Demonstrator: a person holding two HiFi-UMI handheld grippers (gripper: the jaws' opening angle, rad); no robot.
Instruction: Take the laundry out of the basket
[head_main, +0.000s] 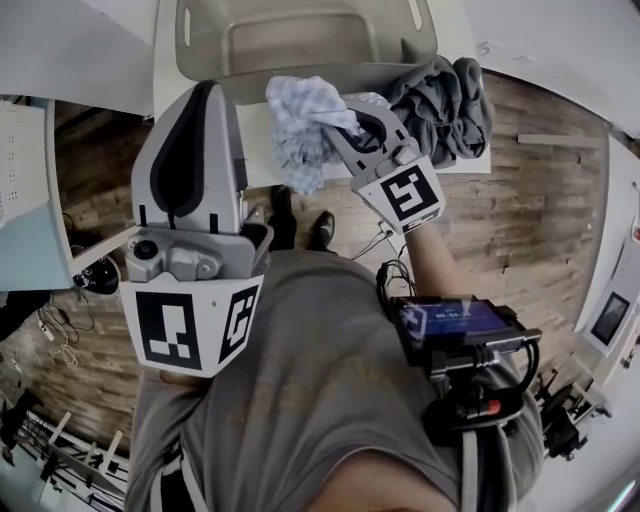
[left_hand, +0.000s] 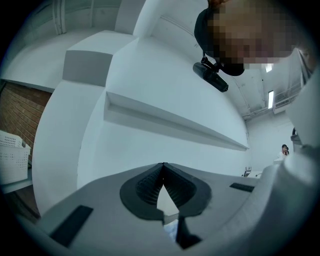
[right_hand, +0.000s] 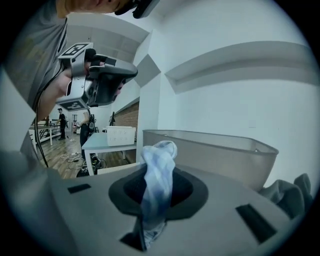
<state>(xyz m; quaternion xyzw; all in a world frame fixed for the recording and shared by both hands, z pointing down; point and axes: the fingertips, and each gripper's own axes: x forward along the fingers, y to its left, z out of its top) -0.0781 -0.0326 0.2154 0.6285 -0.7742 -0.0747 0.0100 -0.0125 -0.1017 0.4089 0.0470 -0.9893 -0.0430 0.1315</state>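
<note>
A large grey laundry basket stands on the white table in front of me; its inside looks empty in the head view. My right gripper is shut on a light blue checked cloth, which hangs bunched over the table's near edge. In the right gripper view the cloth stands up between the jaws, with the basket behind. A heap of grey clothes lies on the table to the right of the basket. My left gripper is raised near the basket's left corner, shut and holding nothing.
A white perforated crate sits on a second table to the left. Wooden floor and the person's shoes lie below the table edge. A screen device is strapped to the right forearm. People stand far off.
</note>
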